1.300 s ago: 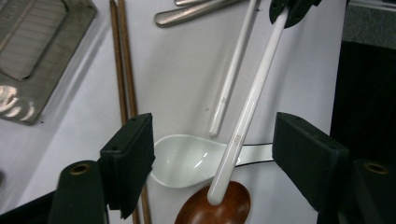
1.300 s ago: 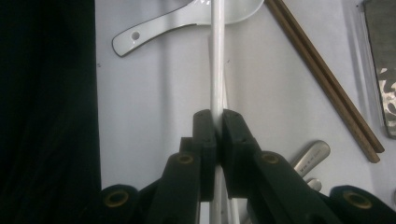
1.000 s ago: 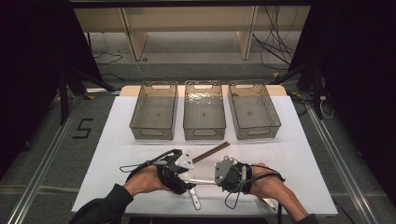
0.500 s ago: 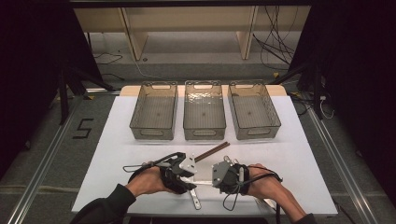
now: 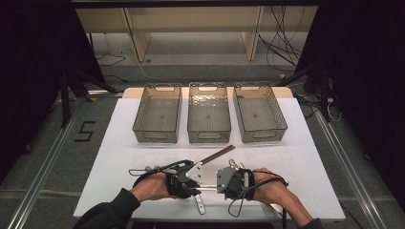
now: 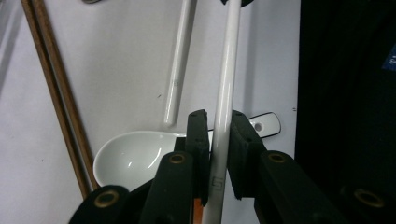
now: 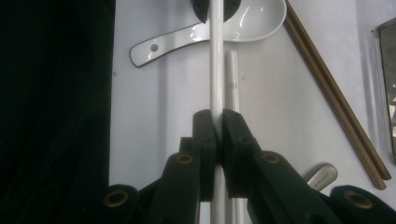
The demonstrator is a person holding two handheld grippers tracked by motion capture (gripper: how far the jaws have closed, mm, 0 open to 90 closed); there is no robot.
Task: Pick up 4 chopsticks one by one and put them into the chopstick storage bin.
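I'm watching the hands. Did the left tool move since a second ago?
Yes, a little. The left tool slid rightward toward the right tool, judged against the fixed brown chopsticks. Its jaws have just been closing around the white chopstick.

In the left gripper view, the white chopstick (image 6: 227,70) runs off the top edge, its near end hidden behind the black jaws; the brown chopsticks (image 6: 56,93) are cut off at the top too. The white spoon (image 6: 135,158) sits partly hidden behind the jaws. In the right gripper view, a metal handle (image 7: 322,175) pokes out, the rest hidden.
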